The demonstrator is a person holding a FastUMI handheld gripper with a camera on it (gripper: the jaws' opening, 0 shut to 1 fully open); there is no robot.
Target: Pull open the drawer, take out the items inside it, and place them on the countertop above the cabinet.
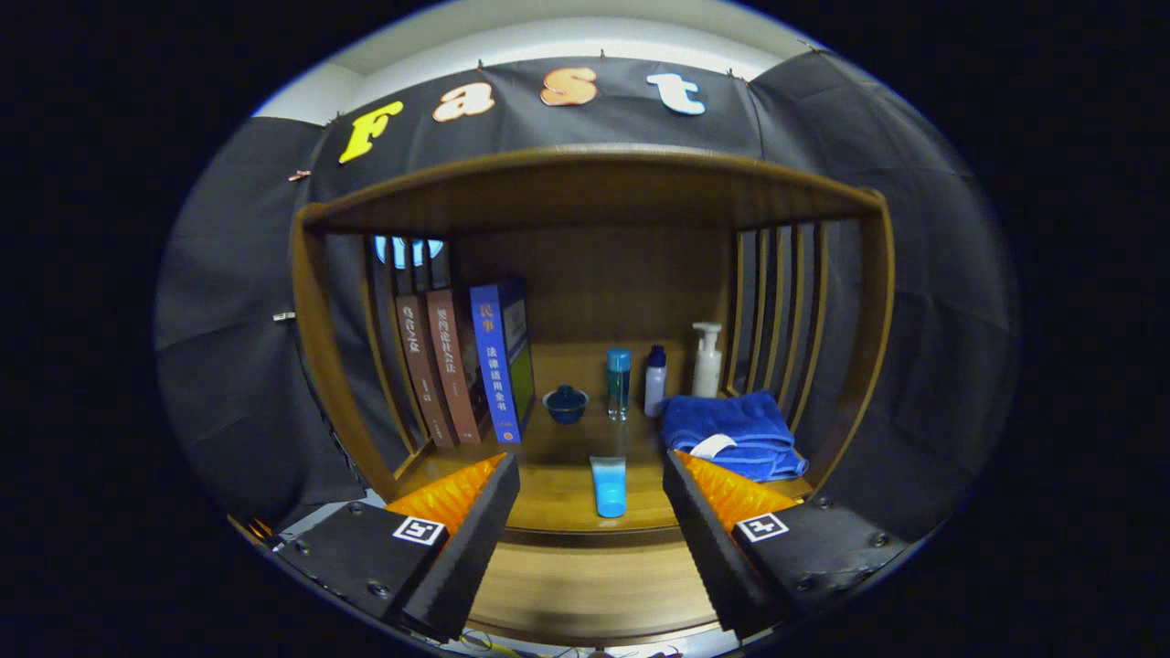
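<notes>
Gripper (591,512) released, fingers spread, grasping nothing; blue tube (609,486) standing on the worktop (558,493) between them, just ahead; folded blue towel (731,431) near, beside the right finger.

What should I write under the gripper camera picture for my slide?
Open gripper facing a wooden countertop with a blue tube standing between its fingers.

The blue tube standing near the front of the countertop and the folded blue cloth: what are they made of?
The tube looks like smooth, slightly translucent plastic with a soft sheen. The cloth seems terry towel fabric: matte, plush folds, sewn tag. The open gripper holds nothing.
</notes>
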